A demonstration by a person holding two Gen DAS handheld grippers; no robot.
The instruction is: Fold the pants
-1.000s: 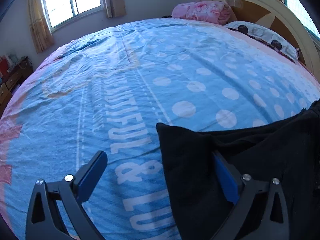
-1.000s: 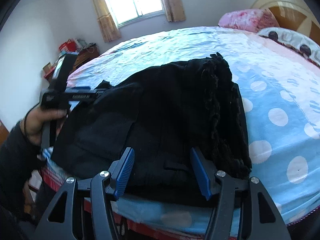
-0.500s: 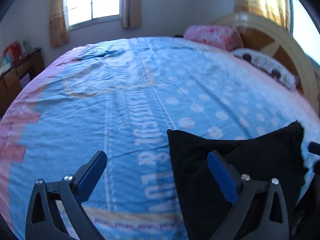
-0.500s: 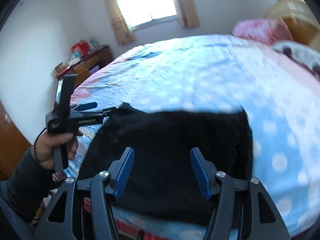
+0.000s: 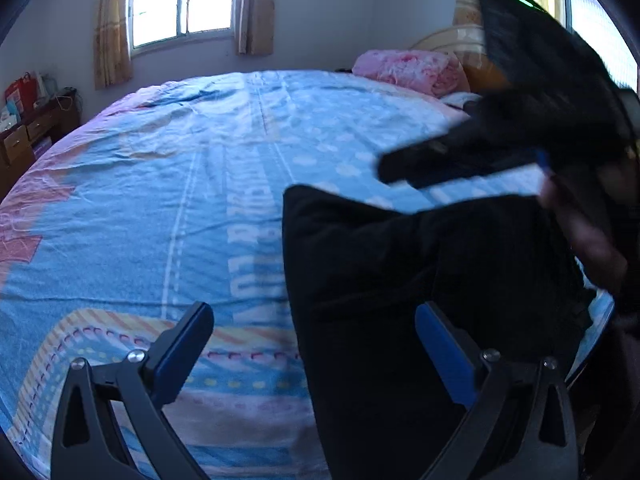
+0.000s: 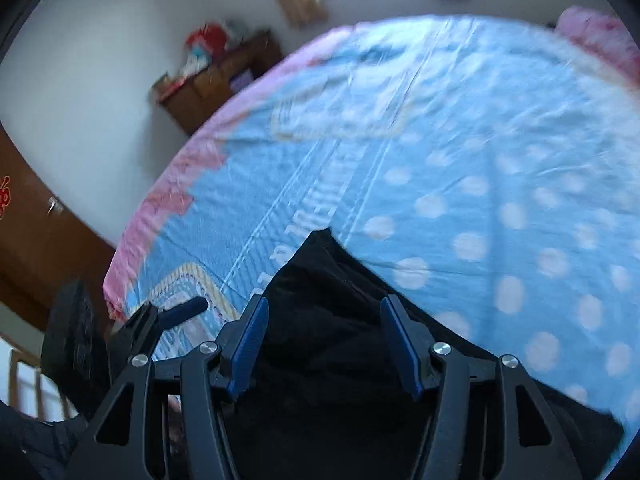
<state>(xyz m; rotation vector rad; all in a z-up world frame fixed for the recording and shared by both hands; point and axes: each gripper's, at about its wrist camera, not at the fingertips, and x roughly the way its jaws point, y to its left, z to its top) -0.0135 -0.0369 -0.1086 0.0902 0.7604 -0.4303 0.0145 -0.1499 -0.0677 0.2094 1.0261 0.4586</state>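
Pants: soft black folded fabric pants [image 5: 400, 280] lie flat on your blue dotted cotton bedsheet [image 5: 160, 200].
Left gripper [image 5: 316, 344]: jaws wide apart, holding nothing.
Right gripper [image 6: 324, 340]: jaws half apart, empty.

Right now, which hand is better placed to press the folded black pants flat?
Probably the right: its tongs hang open directly over the black pants. The left tongs straddle only the pants' edge, half over bare bedsheet.

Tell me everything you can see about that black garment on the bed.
The black pants look like soft, matte, thick fabric, folded into a compact, roughly rectangular bundle with one sharp corner. They lie flat near the edge of the blue polka-dot bedsheet. Nothing grips them: both tools' fingers are spread above them.
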